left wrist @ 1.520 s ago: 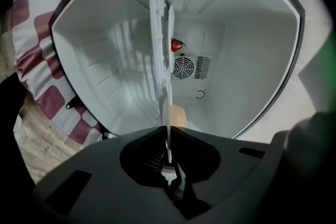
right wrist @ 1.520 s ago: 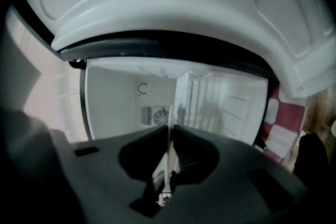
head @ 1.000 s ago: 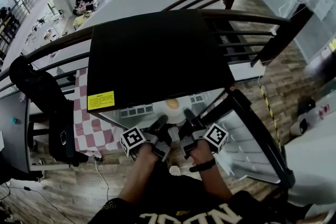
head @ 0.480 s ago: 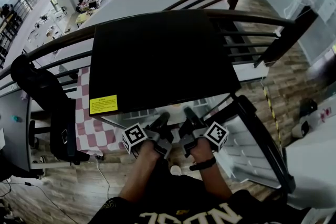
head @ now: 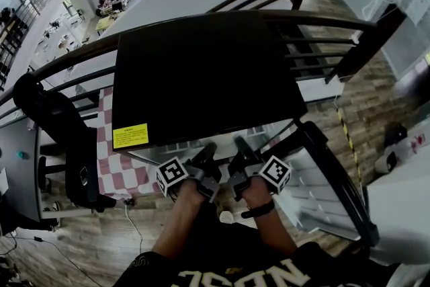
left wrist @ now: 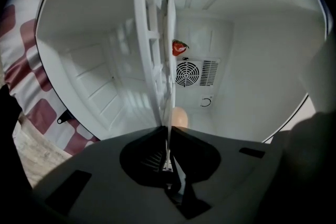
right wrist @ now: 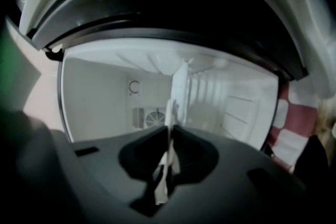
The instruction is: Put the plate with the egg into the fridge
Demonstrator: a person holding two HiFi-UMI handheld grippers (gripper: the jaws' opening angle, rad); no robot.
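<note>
White fridge (left wrist: 252, 60) interior ahead of both fingertip pairs, left gripper (left wrist: 168, 131) and right gripper (right wrist: 170, 132) each closed tight on plate (left wrist: 170, 34) rim, egg (left wrist: 180, 117) just beyond left fingertips, within fridge cavity

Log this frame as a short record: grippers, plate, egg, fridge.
left hand-held gripper: shut on plate rim
right hand-held gripper: shut on plate rim
plate: held edge-on by both, inside fridge
egg: on plate, just beyond left jaws
fridge: black top, door open, fan vent on back wall
</note>
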